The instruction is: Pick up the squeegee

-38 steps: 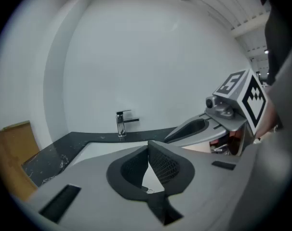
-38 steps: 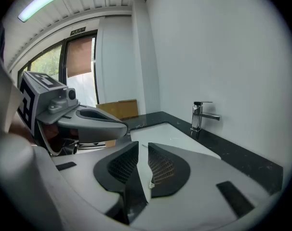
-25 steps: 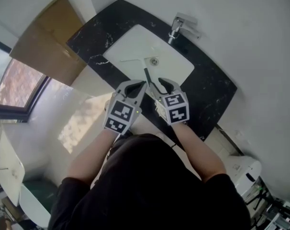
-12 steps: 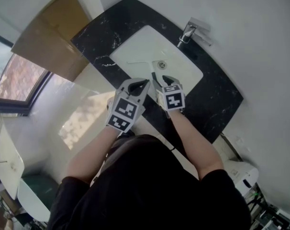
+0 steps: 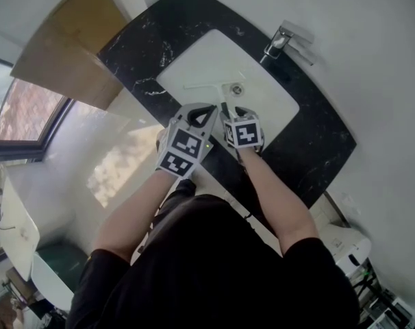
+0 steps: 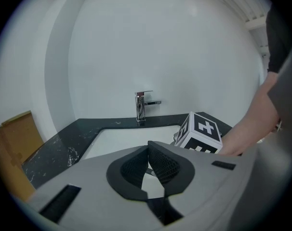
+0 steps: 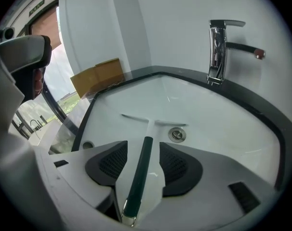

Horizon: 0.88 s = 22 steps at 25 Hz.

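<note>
The squeegee [image 7: 148, 128] lies flat in the white sink [image 7: 208, 124]. Its white blade [image 5: 200, 86] points at the back and its dark green handle [image 7: 142, 160] runs toward me. My right gripper [image 7: 143, 147] is down over the handle with its jaws opening. The handle lies between the pads with a gap on each side. In the head view the right gripper [image 5: 233, 113] hides most of the handle. My left gripper [image 6: 148, 157] is shut on nothing and hovers just left of the right one [image 5: 204, 112], above the sink's front rim.
A chrome faucet [image 5: 286, 40] stands at the back of the black marble counter [image 5: 139, 40]. The drain [image 7: 177, 134] is just right of the squeegee's neck. A cardboard box [image 5: 64, 53] sits off the counter's left end, with a window beside it.
Both grippers have moved forward over the sink. The right one has dropped lower, so the squeegee handle now sits between its jaws.
</note>
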{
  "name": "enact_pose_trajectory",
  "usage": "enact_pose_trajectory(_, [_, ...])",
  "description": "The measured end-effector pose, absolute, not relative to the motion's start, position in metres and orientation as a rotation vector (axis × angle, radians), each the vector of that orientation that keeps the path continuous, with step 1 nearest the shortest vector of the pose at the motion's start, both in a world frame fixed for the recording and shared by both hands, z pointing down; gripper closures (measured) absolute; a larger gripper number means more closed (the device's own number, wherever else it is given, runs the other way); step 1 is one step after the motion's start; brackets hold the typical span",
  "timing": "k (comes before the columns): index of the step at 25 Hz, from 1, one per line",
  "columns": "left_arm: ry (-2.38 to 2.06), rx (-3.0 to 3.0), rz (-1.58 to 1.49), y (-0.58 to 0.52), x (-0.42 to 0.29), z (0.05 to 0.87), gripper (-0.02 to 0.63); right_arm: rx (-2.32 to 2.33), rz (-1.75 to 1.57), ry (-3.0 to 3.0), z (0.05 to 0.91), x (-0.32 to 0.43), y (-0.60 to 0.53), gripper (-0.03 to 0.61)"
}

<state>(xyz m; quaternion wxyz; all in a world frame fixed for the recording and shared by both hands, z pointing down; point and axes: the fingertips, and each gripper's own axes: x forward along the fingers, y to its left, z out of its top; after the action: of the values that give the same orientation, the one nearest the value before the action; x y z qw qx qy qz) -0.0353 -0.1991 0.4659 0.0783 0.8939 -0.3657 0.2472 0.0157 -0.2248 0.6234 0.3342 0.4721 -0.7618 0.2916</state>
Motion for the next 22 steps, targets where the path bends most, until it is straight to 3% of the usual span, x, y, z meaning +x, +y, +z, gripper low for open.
enact_pose_trajectory(20, [-1.057,2.631,0.786,-0.22,-0.047,0.491,0.607,1.147,1.006,-1.93,0.677,0.001,-0.239,0.367])
enact_pose_trajectory(22, [-1.057,2.632,0.786,-0.22,-0.047,0.49,0.607,1.16,0.985,-1.912,0.679,0.003,-0.24,0.403])
